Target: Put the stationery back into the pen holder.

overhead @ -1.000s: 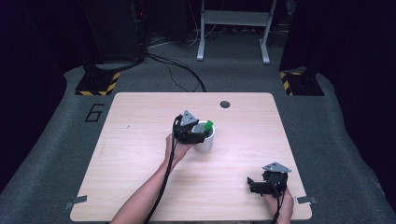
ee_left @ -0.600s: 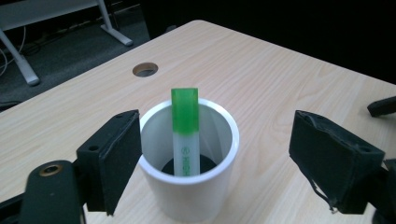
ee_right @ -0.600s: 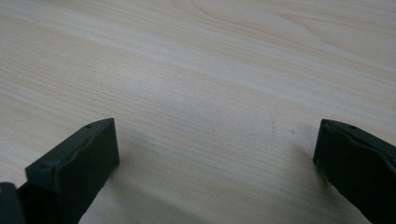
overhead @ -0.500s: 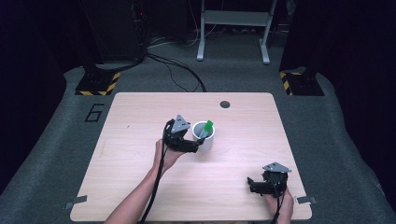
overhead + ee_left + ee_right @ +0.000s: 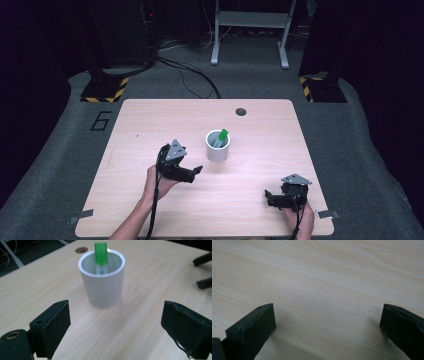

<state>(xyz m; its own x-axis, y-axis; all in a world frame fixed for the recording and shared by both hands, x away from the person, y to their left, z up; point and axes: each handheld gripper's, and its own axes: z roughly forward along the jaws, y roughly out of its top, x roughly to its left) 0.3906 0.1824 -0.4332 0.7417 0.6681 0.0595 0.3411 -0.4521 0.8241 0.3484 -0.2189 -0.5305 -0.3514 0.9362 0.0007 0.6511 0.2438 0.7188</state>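
High view shows the white plastic cup mid-desk, the green-capped tube leaning inside. Just left, the left claw has just been opening, wide and empty. Back away level, clear of the rim. Right claw gapes empty, near right.

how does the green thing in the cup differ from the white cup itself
The green tube is slim and bright green; the white cup is wide and plain white. The green tube leans against the rim and pokes out above it; the white cup stands upright on the table. The green tube sits inside; the white cup holds it. Neither is held by a gripper.
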